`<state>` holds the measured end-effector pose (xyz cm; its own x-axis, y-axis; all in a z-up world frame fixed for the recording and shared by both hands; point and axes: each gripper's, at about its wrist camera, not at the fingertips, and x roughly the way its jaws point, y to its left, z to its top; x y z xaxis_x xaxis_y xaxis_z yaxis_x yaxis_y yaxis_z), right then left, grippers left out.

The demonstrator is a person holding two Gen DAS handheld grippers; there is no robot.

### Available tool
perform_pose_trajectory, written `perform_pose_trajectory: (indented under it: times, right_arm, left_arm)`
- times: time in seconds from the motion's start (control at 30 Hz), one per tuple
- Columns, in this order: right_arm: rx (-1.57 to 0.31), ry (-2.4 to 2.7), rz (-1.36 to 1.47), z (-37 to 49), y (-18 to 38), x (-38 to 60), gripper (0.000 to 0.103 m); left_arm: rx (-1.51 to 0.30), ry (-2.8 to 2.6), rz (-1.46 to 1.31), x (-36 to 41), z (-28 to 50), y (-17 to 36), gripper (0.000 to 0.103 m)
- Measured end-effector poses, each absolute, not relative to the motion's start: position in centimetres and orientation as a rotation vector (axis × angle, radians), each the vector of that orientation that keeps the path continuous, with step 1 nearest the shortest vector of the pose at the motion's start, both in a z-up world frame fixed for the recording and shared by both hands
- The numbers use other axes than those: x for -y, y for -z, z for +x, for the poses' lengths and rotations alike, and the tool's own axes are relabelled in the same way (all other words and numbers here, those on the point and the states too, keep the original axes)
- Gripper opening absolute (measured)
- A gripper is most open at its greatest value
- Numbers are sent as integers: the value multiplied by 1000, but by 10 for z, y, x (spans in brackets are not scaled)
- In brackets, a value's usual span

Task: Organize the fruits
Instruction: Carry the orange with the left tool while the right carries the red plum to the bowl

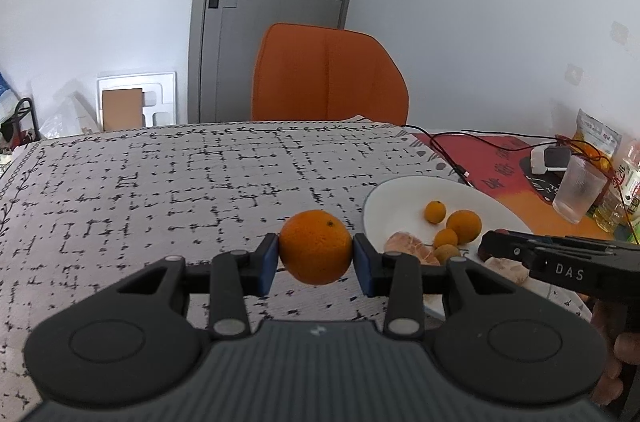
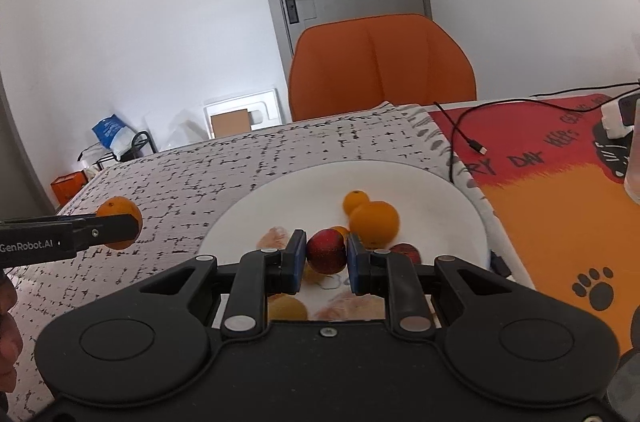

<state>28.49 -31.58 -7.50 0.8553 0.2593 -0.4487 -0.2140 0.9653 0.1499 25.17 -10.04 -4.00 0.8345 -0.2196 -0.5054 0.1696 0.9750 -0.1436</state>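
Two grips: each gripper holds one fruit, both lifted off the table surface.
Far left: patterned cloth (image 1: 160, 190) lies bare from its left edge to the plate, the widest free room for setting fruit down.
Left gripper (image 1: 315, 254): jaws narrowed onto the orange (image 1: 315, 246), blue pads pressing its two sides at the widest part, probably so the round fruit cannot roll out.
Orange's place: in the air over the cloth, just left of the white plate (image 1: 384, 198), apart from the plate's fruit.
Plate contents: a larger orange fruit (image 2: 375, 222), a smaller one (image 2: 355, 200) touching it, other small orange and yellowish fruits and peeled pale segments (image 1: 404, 246) nearer the camera.
Right gripper (image 2: 326, 256): jaws nearly closed on a small dark red fruit (image 2: 326, 250), held above the plate's near half.
Likely reason: fruits seem to be lifted from the mixed plate to be sorted by kind; this is a judgement.
Plate edge: its right rim sits near the cloth's border, beside the red and orange mat (image 2: 560, 206).
Right side: a black cable (image 2: 460, 130), a clear cup (image 1: 578, 188) and bottles crowd it, so little room there.
Far edge: an orange chair (image 1: 328, 74) stands behind the table.
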Motion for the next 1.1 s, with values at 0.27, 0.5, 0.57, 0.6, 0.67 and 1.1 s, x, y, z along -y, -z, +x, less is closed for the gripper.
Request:
perform_pose_trajectory:
  times: [0.27, 0.5, 0.57, 0.6, 0.67, 1.1]
  right_arm:
    - [-478, -254, 118, 292, 77, 326, 25]
    - [-452, -257, 142, 290, 77, 335, 32]
    - [-452, -248, 146, 289, 77, 339, 32]
    - [-451, -244, 151, 287, 78, 342, 32]
    - [-449, -235, 161, 284, 77, 347, 33]
    - [-428, -222, 211, 277, 79, 364, 32]
  left_arm:
    - [-560, 219, -70, 117, 263, 42, 39]
    - [-564, 246, -40, 136, 272, 40, 39]
    - [-566, 258, -35, 140, 275, 41, 39]
    - [-568, 265, -31, 143, 277, 41, 39]
    - [-570, 277, -24, 149, 279, 41, 39]
    - [-569, 322, 23, 176, 289, 36, 39]
